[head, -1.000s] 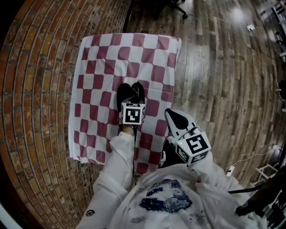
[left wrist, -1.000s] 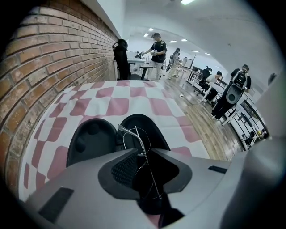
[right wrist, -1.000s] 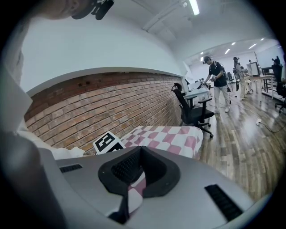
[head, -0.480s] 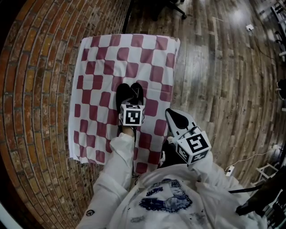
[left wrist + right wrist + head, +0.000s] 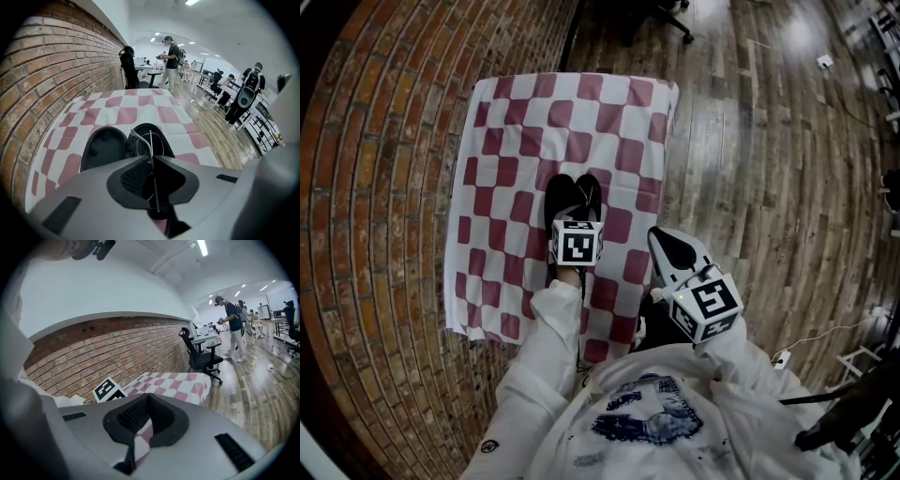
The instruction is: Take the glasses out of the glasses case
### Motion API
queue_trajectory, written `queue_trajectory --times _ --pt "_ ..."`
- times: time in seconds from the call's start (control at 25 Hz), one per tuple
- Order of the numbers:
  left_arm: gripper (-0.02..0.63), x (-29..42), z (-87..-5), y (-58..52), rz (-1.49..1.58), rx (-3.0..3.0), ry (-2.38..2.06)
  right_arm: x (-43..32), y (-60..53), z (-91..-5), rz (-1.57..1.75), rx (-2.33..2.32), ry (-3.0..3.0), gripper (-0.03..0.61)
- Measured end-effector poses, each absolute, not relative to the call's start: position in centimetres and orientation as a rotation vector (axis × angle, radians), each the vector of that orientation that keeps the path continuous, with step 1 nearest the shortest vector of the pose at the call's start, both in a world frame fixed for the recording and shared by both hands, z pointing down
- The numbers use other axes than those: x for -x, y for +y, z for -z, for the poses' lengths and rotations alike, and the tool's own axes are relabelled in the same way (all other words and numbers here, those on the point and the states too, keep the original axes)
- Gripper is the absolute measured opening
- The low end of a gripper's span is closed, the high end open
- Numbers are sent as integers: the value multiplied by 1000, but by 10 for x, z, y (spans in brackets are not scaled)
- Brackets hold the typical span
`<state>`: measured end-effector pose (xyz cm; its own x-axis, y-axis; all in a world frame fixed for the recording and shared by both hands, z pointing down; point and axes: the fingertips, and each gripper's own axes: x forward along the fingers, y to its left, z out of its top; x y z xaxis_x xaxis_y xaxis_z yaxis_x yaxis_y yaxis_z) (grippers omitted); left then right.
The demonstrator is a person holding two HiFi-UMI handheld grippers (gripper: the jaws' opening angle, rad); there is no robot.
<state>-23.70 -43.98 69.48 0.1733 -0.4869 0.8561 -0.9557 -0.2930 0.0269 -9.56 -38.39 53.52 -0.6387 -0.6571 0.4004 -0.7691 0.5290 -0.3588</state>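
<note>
**A:** Head view first. Where is the case?

**B:** The black oval hard-shell glasses case lies open near the middle of the red-and-white checked cloth, its two halves side by side. The left gripper hangs over the case's near end, marker cube upward, pointing steeply down. The glasses can't be made out from up there.

**A:** And the other hand?

**B:** The right gripper sits at the cloth's right edge, apart from the case, beside the wooden plank floor.

**A:** What does the left gripper view show?

**B:** The case's left half is empty. The thin silver wire-rimmed glasses stand on edge in the right half, with the lens rim just beyond the fingertips. A thin wire part runs straight back between the two fingers. The jaws have just been closing. They are now pinched on that wire, and the tips all but meet around it.

**A:** And the right gripper view?

**B:** There the right gripper has its jaws pressed together with nothing in them. Only checked cloth shows through the hollow behind the tips. Beyond the cloth are the red brick wall and a black office chair.
</note>
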Motion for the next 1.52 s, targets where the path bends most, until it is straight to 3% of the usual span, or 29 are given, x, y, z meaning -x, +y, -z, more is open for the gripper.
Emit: queue_trajectory --times 0.64,1.52 --pt "48 257 -635 -425 -936 -1893 -1519 101 -362 -506 -699 -1162 -2617 14" --pt "48 257 -443 -294 -620 -1994 -1893 106 -288 -406 -431 -1043 -2824 14"
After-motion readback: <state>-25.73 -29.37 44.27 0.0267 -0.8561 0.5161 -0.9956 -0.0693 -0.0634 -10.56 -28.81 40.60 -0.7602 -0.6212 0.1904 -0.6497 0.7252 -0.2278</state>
